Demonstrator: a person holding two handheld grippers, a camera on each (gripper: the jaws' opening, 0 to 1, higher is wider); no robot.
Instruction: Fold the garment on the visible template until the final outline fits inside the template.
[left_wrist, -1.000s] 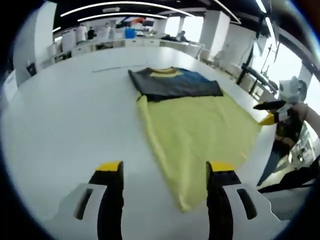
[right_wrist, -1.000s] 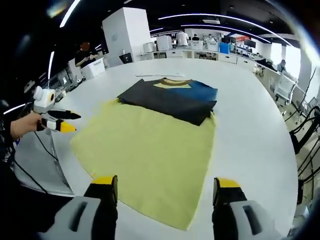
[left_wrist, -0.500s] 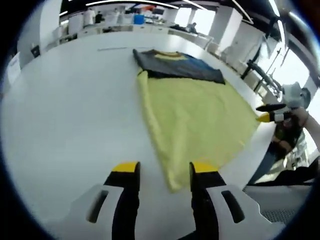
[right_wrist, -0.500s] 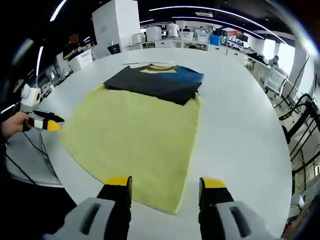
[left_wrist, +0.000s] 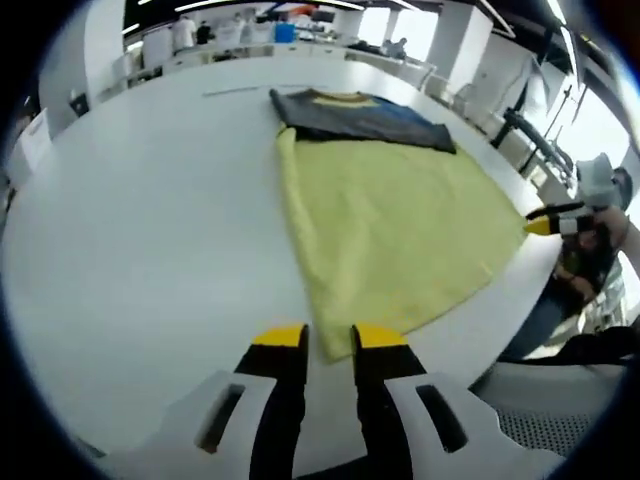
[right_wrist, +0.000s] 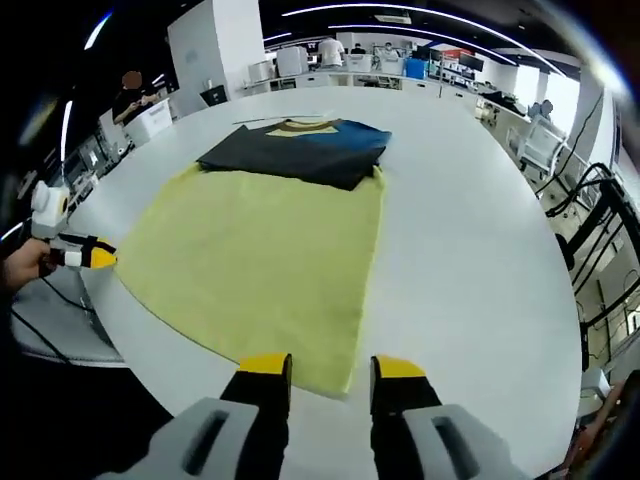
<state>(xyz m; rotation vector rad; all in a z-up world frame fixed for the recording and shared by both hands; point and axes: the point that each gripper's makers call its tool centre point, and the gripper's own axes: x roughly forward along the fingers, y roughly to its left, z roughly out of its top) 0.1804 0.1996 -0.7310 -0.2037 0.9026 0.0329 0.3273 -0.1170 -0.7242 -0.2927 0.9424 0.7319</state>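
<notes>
A garment lies flat on the white round table (left_wrist: 150, 230). It has a wide yellow lower part (left_wrist: 390, 220) and a dark folded top with a blue patch (left_wrist: 360, 118). My left gripper (left_wrist: 328, 338) stands at one hem corner, jaws open by a narrow gap with the yellow corner between the tips. My right gripper (right_wrist: 330, 365) is at the other hem corner of the garment (right_wrist: 260, 250), jaws open a little wider over the hem edge. The dark top (right_wrist: 290, 150) lies at the far end. Each gripper also shows from the side in the other's view: right gripper (left_wrist: 548, 224), left gripper (right_wrist: 85, 257).
The table's edge runs just under both grippers, with a person's hand (right_wrist: 20, 262) and dark clothing beyond it. A thin grey line (left_wrist: 240, 90) marks the table past the collar. Desks, pillars and people stand far behind.
Both grippers have moved forward and down to the hem corners, and their jaws have narrowed from wide open to a small gap. The garment has not moved.
</notes>
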